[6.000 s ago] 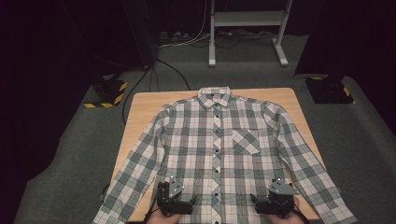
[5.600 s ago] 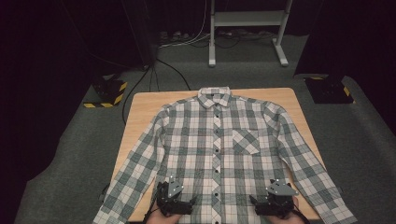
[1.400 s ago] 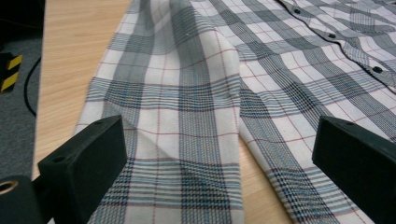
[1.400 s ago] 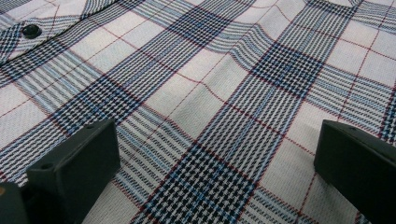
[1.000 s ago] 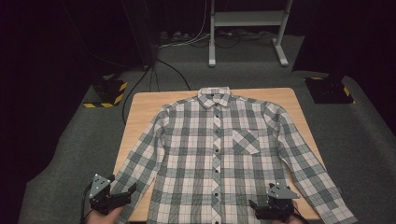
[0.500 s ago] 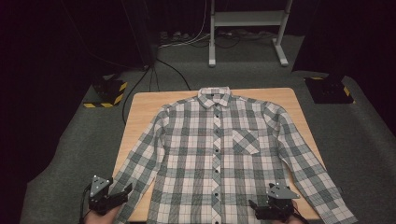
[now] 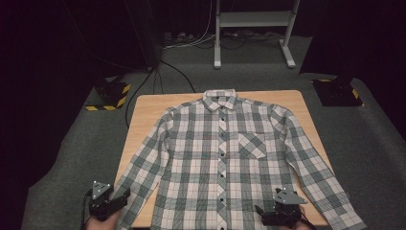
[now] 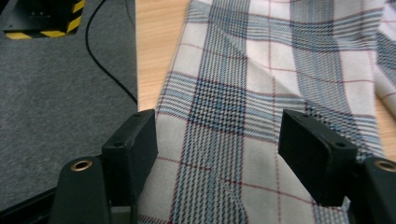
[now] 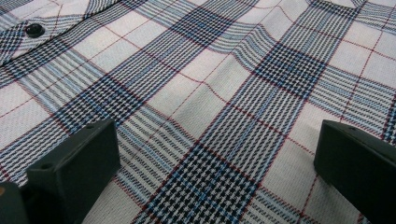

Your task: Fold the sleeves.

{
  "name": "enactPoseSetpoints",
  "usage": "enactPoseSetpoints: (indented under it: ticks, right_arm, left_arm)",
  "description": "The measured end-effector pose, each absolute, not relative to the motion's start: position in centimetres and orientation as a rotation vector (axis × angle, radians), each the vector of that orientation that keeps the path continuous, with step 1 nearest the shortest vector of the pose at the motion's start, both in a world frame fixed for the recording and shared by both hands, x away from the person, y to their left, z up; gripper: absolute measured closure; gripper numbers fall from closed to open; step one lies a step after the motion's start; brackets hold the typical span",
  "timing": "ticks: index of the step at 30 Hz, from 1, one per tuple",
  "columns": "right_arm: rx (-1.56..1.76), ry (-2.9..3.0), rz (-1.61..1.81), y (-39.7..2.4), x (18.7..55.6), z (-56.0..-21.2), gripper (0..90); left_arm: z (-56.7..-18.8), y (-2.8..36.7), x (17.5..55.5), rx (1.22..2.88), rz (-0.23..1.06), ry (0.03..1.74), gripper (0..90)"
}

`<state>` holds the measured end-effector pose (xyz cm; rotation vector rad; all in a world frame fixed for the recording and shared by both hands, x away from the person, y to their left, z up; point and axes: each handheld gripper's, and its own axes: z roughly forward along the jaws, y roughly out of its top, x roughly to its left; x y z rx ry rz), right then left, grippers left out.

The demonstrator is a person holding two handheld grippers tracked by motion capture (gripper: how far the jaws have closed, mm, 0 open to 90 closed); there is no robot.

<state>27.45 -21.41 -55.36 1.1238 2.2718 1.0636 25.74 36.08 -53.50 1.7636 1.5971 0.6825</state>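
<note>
A plaid button-up shirt (image 7: 220,158) lies flat and face up on the wooden table (image 7: 143,110), collar at the far end and sleeves angled outward. My left gripper (image 7: 123,195) sits at the table's near left corner, at the end of the shirt's left sleeve (image 8: 233,116). In the left gripper view its jaws have just been closing; they straddle the sleeve cloth with a gap still showing, so my left gripper (image 8: 219,149) is open. Over the hem near the buttons, my right gripper (image 7: 275,212) is low above the shirt's body (image 9: 210,93). There my right gripper (image 9: 215,158) stands wide open.
Grey carpet surrounds the table. A yellow-and-black striped block (image 7: 111,93) and a black cable (image 7: 143,86) lie on the floor at the left, another block (image 7: 337,91) at the right. A white stand's legs (image 7: 218,60) rise behind the table.
Since the earliest frames my left gripper has gone from the shirt's hem out to the left sleeve's end. In the last second it sank slightly. The right gripper has stayed put.
</note>
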Motion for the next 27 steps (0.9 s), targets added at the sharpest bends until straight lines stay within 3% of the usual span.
enactPoseSetpoints:
  ticks: [8, 11, 22, 27]
  right_arm:
    - [1.124, 2.271, 1.064, -21.39, 27.44, -55.37, 0.0]
    - [1.123, 2.271, 1.064, -21.39, 27.44, -55.37, 0.0]
    - [1.123, 2.27, 1.065, -21.39, 27.43, -55.38, 0.0]
    - [1.122, 2.271, 1.065, -21.39, 27.43, -55.38, 0.0]
  left_arm:
    - [-53.91, 36.14, 26.06, 1.776, 0.655, 1.634, 39.1]
    - [-53.92, 36.09, 26.02, 1.771, 0.637, 1.628, 46.7]
    - [-53.92, 35.77, 25.81, 1.746, 0.567, 1.6, 87.3]
    - [-53.29, 35.86, 25.44, 1.704, 0.591, 1.59, 88.0]
